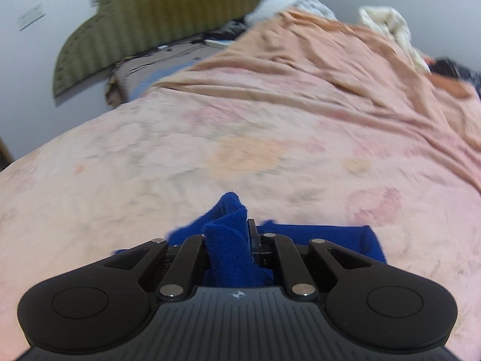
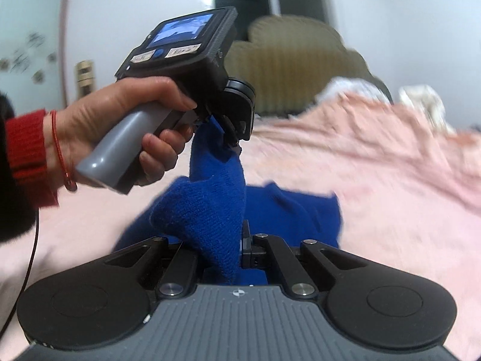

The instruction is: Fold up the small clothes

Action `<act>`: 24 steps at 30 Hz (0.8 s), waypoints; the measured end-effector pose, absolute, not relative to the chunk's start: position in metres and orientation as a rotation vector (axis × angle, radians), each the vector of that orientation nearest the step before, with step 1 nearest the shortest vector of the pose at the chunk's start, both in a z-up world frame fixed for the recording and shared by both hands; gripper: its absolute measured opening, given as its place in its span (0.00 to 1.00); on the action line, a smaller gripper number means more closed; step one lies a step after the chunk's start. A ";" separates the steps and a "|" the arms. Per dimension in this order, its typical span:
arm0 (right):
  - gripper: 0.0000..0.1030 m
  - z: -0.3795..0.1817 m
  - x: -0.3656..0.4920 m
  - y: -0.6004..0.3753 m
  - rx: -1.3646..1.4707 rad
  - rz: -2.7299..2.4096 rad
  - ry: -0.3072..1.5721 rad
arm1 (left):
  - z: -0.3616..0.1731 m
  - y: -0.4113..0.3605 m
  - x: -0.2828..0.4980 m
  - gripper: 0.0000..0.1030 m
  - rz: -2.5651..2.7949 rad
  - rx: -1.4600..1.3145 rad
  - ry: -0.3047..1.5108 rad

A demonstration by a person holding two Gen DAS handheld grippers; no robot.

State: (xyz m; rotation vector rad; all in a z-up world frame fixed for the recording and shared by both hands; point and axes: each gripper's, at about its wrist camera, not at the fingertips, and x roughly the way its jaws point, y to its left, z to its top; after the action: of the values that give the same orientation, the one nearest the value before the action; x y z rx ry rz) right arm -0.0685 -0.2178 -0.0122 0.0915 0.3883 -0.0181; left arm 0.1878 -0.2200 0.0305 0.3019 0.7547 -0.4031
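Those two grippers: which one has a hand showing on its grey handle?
The left gripper, seen from the right wrist: a hand in a red cuff grips its handle. Both are shut on the blue knit garment.

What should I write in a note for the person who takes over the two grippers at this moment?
Left gripper: shut on the blue knit garment, one part pinched.
Right gripper: shut on another part of the same garment.
Where: the garment hangs bunched between both grippers above the pink bedspread; its lower part seems to rest on the bed.
Done: both grips taken, garment lifted.
Left: spread it flat on the bedspread, fold it, release. No finished fold is visible yet.
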 end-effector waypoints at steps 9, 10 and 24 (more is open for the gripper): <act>0.21 -0.047 -0.058 -0.284 0.467 -0.016 0.513 | 0.000 -0.261 0.200 0.12 -0.432 0.326 0.791; 0.21 -0.051 -0.061 -0.290 0.524 -0.008 0.520 | 0.003 -0.257 0.205 0.14 -0.440 0.286 0.806; 0.38 -0.058 -0.083 -0.320 0.773 -0.058 0.478 | 0.051 -0.194 0.210 0.74 -0.335 0.108 0.683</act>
State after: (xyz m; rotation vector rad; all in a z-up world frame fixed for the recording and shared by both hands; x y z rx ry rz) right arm -0.0827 -0.3200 -0.0581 0.7728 0.4783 -0.0576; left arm 0.2097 -0.1945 0.0507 0.1080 0.6832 -0.3349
